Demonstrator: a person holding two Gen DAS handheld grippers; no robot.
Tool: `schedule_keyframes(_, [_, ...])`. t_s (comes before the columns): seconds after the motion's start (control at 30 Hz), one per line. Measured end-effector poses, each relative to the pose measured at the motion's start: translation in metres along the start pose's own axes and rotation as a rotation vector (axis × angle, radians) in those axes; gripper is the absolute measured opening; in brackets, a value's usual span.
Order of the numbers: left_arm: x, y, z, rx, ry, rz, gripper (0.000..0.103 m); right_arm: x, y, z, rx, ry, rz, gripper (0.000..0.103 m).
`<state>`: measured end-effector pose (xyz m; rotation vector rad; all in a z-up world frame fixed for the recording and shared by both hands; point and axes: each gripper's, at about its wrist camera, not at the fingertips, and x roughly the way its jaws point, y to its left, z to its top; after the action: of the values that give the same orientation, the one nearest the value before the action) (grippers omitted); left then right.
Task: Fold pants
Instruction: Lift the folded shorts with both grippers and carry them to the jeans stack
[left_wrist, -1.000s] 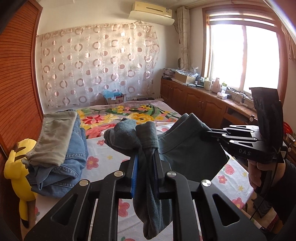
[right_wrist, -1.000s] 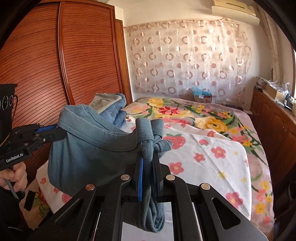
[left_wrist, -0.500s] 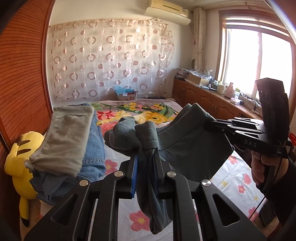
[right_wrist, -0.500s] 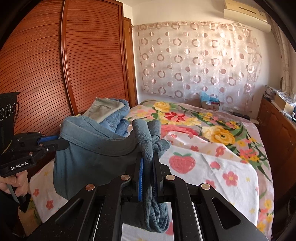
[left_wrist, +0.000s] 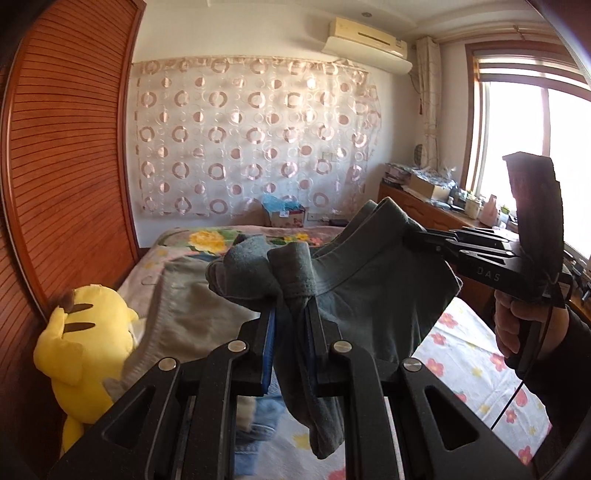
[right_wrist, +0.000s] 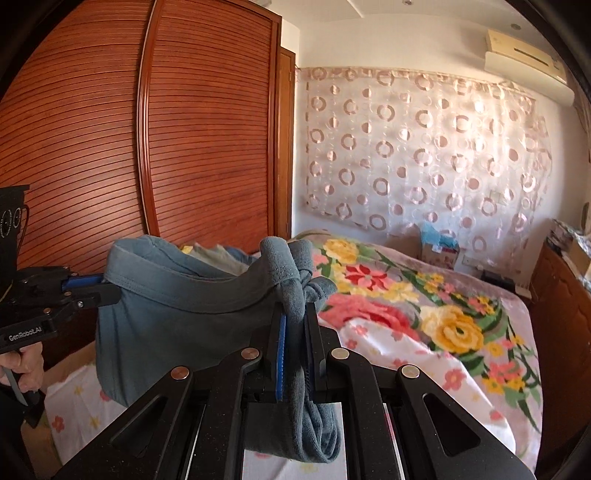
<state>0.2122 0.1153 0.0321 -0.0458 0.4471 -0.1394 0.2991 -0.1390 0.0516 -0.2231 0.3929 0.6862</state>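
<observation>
While both the left gripper (left_wrist: 290, 317) and right gripper (right_wrist: 295, 314) clamp bunched corners, the soft grey-blue pants (right_wrist: 173, 314) sag between them.

Daylight pours in from the tall wood-framed window (left_wrist: 535, 147) on the right, blown out to plain white — no detail shows through its panes. The sheer circle-patterned curtain (right_wrist: 424, 155) glows softly. The slatted reddish wooden wardrobe doors (right_wrist: 147, 147) bow with the fisheye lens, and black vignette rings every corner. The flowered bedsheet (right_wrist: 424, 332) smears with motion blur; close black metal sits in shadow.
</observation>
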Motion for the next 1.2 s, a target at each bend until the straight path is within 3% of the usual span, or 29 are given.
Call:
schedule_keyframes(0.37, [-0.003,0.054,-0.002,-0.089,-0.045,0.113,0.016,0.087,-0.003,0.018,-0.112,-0.004,0.110,0.008])
schedule_keyframes(0.73, [0.011,0.094,-0.039,-0.181,0.008,0.191,0.016,0.179,0.002,0.034,-0.205,0.060,0.203,0.008])
schedule_keyframes(0.93, [0.015,0.101,-0.054,-0.226,0.038,0.214,0.016,0.201,0.000,0.040,-0.202,0.068,0.246,0.008])
schedule_keyframes(1.13, [0.020,0.102,-0.059,-0.231,0.070,0.229,0.017,0.207,-0.002,0.036,-0.165,0.098,0.235,0.008])
schedule_keyframes(1.2, [0.018,0.102,-0.059,-0.236,0.075,0.221,0.020,0.208,0.001,0.041,-0.167,0.105,0.229,0.018])
